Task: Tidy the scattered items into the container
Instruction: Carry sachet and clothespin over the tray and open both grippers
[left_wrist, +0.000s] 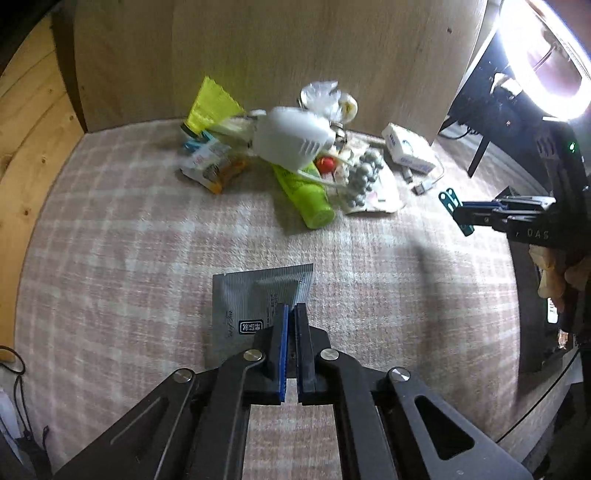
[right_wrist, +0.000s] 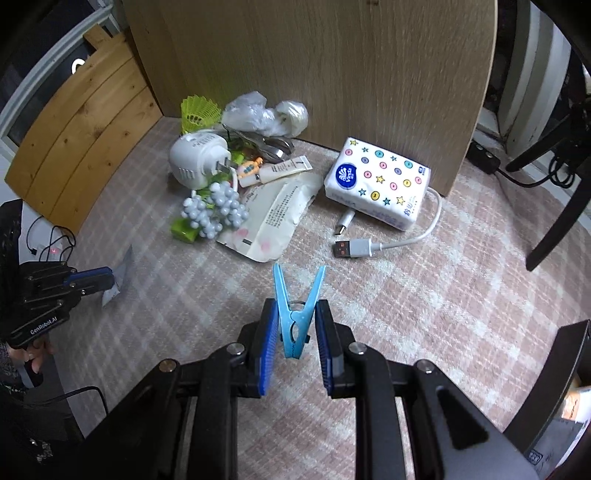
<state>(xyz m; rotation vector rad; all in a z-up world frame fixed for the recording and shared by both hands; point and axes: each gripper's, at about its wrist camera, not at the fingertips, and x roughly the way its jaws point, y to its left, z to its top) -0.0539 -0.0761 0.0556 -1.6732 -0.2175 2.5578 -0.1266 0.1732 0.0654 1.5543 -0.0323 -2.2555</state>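
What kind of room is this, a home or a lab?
Probably a home room on a table: a checked tablecloth, a tissue pack, a plug-in charger and a bright ring lamp for filming.

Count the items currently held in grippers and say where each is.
2. A silver foil sachet is pinched in the left gripper; a light blue plastic clothespin sits between the right gripper fingers. The rest lie on the checked cloth.
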